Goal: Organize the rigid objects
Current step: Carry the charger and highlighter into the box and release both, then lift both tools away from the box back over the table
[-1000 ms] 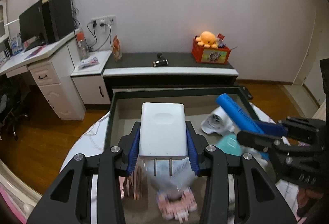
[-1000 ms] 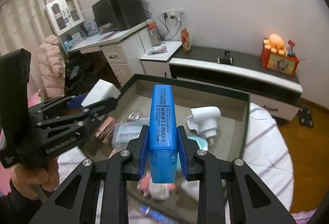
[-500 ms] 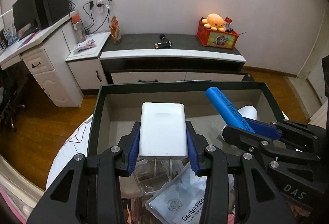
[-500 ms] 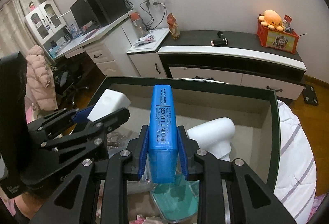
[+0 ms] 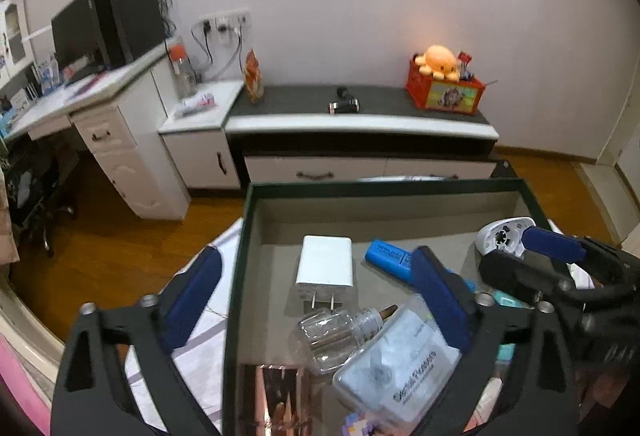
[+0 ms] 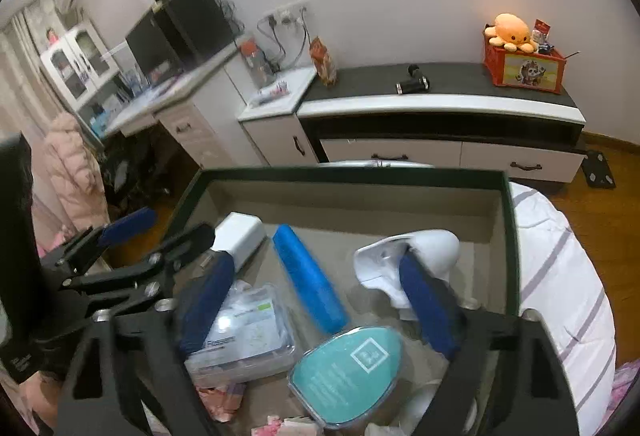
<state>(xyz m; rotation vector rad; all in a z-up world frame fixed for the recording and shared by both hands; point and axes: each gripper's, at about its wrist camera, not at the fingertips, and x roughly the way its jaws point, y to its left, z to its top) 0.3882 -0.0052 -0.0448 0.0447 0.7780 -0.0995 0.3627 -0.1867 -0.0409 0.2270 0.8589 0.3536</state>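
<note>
Left gripper, black w/ blue pads, sits lower centre of the left wrist view, jaws spread wide, holding nothing. Between its fingers, just above centre-frame, the white rectangular plug charger lies flat on the grey floor of the dark green-rimmed tray, prongs pointing toward the camera. Just below it a clear plastic bottle lies on its side, touching a clear floss-pick pack at lower centre-right.

Right gripper, same build, fills the lower half of the right wrist view, jaws also wide apart, empty. The blue plastic highlighter pen lies loose on the tray floor between its fingers, running diagonally from upper left to lower right. A white curved plastic device sits right of centre, partly behind the right blue pad. A teal oval-lidded case sits at lower centre, close to the pen's near end. The charger shows left of the pen, apart from it, beside the left gripper's fingertip.

Bkgd: orange plush octopus on a red box, upper right, on a long low cabinet.
</note>
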